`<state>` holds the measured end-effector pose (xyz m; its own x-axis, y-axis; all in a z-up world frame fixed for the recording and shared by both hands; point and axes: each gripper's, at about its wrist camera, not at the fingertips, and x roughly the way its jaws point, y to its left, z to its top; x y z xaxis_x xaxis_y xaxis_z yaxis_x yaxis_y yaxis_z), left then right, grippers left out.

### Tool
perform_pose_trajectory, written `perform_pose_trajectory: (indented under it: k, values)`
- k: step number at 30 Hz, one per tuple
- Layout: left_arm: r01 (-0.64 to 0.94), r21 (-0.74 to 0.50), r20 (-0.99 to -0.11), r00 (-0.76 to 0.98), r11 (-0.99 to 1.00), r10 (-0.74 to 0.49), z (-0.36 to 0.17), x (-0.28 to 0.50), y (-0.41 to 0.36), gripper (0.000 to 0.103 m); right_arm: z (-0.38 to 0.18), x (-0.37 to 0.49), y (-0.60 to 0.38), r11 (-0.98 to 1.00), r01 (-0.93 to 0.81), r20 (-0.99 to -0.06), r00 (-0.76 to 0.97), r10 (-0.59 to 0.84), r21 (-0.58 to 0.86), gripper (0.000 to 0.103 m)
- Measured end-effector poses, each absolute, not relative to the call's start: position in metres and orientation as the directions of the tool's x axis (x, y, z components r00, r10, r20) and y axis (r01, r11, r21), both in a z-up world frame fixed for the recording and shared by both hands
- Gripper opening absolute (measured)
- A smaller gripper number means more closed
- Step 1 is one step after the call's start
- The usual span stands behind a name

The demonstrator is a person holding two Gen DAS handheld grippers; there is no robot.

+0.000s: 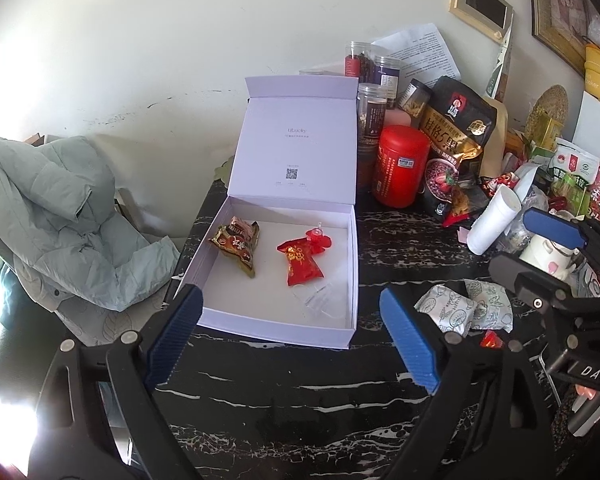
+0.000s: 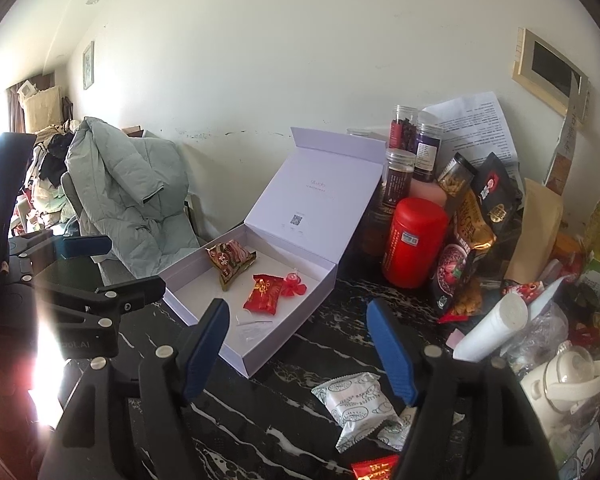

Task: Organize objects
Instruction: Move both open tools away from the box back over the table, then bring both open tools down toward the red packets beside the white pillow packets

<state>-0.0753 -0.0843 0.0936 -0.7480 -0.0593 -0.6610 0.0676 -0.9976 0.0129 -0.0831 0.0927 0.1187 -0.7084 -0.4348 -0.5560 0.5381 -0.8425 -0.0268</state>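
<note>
On the black marbled counter (image 1: 284, 392), the white box (image 1: 350, 280) lies open at 12 o'clock of the left gripper (image 1: 292, 336), whose jaws gape wide and empty. The white snack packets (image 2: 356, 408) lie at 6 o'clock between the right gripper (image 2: 298, 350) jaws, also wide and empty, long axis running 11 to 5. The right hand looks nearer.

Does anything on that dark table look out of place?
Yes: two white printed snack packets and a small red packet lie loose on the black marbled table, outside the open white box holding similar snacks.
</note>
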Motion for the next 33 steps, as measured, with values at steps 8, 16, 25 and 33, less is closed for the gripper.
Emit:
perform_pose_trajectory:
  k: [8, 16, 25, 33]
  values:
    - [0.004, -0.018, -0.672, -0.741, -1.0, 0.009, 0.08, -0.064, -0.061, 0.09, 0.104, -0.068, 0.122, -0.866, 0.499, -0.573, -0.712, -0.406, -0.007, 0.073]
    - [-0.058, -0.054, -0.7, -0.71, -0.997, 0.079, 0.059, -0.064, -0.033, 0.09, 0.086, -0.057, 0.154, -0.894, 0.449, -0.601, -0.716, -0.355, -0.007, 0.073]
    - [-0.109, -0.105, -0.71, -0.687, -0.988, 0.151, 0.041, -0.061, -0.009, 0.09, 0.058, -0.048, 0.184, -0.906, 0.424, -0.642, -0.697, -0.32, -0.008, 0.073]
    - [-0.161, -0.101, -0.739, -0.649, -0.982, 0.183, 0.024, -0.059, 0.016, 0.09, 0.032, -0.041, 0.207, -0.914, 0.406, -0.673, -0.676, -0.301, 0.002, 0.073]
